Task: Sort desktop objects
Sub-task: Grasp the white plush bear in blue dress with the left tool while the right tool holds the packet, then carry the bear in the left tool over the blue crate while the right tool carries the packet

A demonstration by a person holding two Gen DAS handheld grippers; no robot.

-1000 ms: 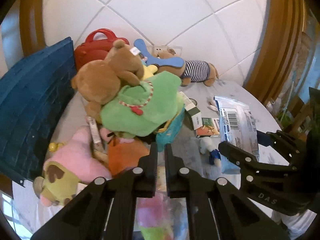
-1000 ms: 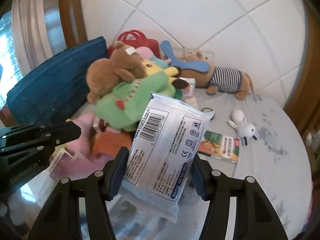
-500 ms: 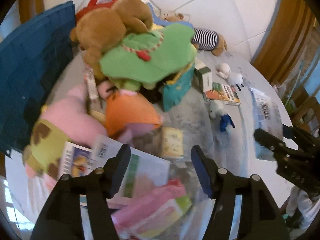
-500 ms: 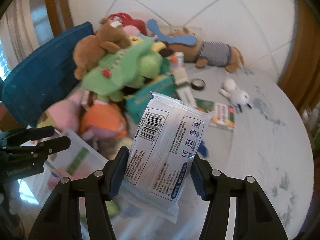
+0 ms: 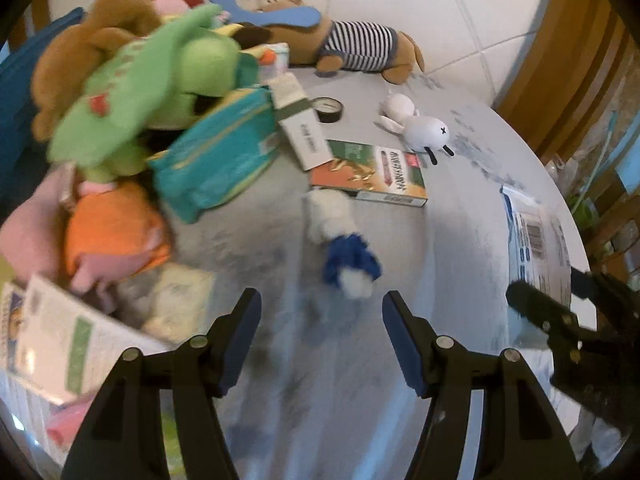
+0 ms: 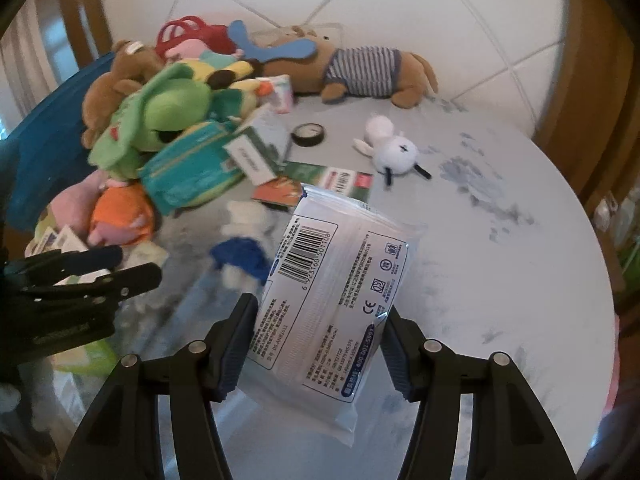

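One glossy flat pack (image 6: 336, 292), clamped

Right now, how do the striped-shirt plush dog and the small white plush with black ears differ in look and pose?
The striped-shirt plush dog is brown, long and clearly the larger; the small white plush is white, round and compact. The dog wears a navy-and-white striped shirt; the white plush has no clothing. The dog lies stretched along the wall; the white plush lies farther out on the open table. Both are soft toys lying apart from the pile.
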